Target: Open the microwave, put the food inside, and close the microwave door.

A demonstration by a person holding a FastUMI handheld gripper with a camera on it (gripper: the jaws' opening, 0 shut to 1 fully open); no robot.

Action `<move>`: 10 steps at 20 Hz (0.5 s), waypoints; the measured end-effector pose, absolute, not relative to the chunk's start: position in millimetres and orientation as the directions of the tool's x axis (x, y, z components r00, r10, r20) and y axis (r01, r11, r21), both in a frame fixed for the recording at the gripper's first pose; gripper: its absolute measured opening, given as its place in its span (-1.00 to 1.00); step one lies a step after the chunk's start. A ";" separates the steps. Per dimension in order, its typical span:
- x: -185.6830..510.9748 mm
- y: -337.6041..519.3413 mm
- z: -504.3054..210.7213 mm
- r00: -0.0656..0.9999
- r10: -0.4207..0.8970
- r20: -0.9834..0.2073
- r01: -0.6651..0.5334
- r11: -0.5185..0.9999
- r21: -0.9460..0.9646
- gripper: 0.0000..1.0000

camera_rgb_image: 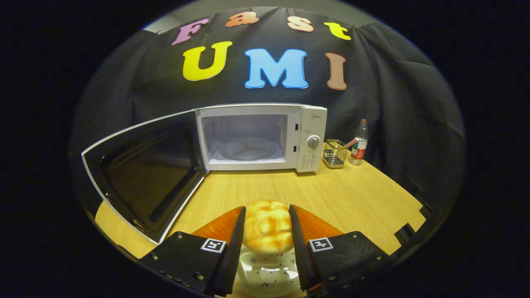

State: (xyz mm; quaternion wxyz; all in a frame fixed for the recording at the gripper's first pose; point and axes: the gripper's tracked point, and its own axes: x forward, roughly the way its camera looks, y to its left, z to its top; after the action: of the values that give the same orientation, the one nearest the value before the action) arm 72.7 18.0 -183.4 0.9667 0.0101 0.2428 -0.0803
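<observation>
A round golden bread bun (267, 227) sits between my two fingers, and both press against its sides. My gripper (267, 208) is shut on it, just above a small white patterned plate (268, 275) on the wooden table. Beyond the fingers stands the white microwave (261, 137), its door (145, 174) swung wide open to the left. Its cavity holds a glass turntable (246, 150) with nothing on it. The bun's underside is hidden by the fingers, so I cannot tell if it still touches the plate.
Right of the microwave stand a small wire basket (334, 153) and a plastic water bottle (359, 142). The open door juts forward over the left part of the table (352, 198). Bare wood lies between the fingers and the microwave.
</observation>
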 end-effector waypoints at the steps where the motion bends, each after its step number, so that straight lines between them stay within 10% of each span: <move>1: 81.1 19.0 -176.2 0.877 -0.146 -0.457 0.161 0.987 -0.006 0.17; 10: 165.5 22.4 -133.0 0.920 -0.142 -0.365 0.209 0.967 0.150 0.17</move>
State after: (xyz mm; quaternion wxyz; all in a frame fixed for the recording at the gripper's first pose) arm 165.5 22.4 -133.0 0.9754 0.0931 0.1785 -0.0898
